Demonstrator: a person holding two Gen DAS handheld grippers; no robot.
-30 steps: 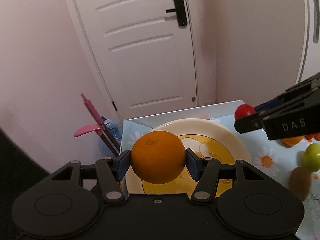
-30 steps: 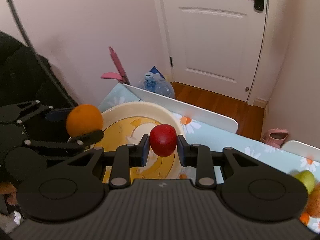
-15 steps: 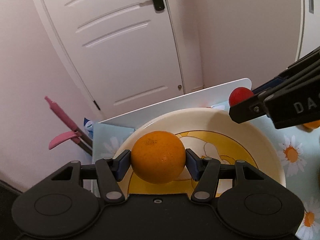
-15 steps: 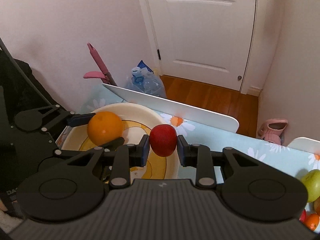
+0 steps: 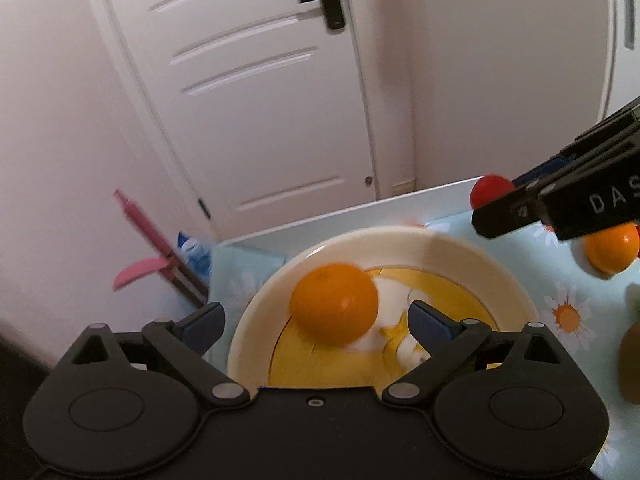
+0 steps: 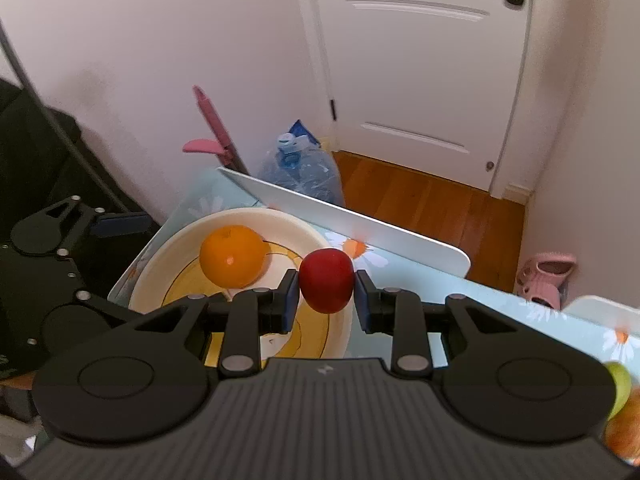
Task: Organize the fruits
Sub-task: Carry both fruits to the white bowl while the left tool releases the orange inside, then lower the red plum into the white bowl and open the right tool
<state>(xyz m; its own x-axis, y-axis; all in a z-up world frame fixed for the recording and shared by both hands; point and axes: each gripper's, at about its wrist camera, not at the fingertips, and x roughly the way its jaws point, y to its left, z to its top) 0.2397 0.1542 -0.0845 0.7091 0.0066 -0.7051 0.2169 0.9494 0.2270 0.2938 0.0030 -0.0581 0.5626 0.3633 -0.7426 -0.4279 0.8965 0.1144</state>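
An orange (image 5: 334, 304) lies in the cream and yellow plate (image 5: 472, 258) on the daisy tablecloth; it also shows in the right wrist view (image 6: 233, 255), inside the plate (image 6: 168, 252). My left gripper (image 5: 316, 324) is open, its blue pads apart on either side of the orange and not touching it. My right gripper (image 6: 326, 300) is shut on a red apple (image 6: 327, 280) and holds it above the plate's right rim. The apple (image 5: 490, 191) also shows in the left wrist view at the right.
Another orange (image 5: 610, 250) and a brown kiwi (image 5: 630, 364) lie on the cloth to the right. A green fruit (image 6: 618, 386) sits at the right edge. A white board (image 6: 352, 220) lines the table's far edge. Beyond it are a water jug (image 6: 300, 164) and a door.
My left gripper has opened and let the orange go into the plate. My right gripper still holds the red apple and has come nearer the plate's rim.
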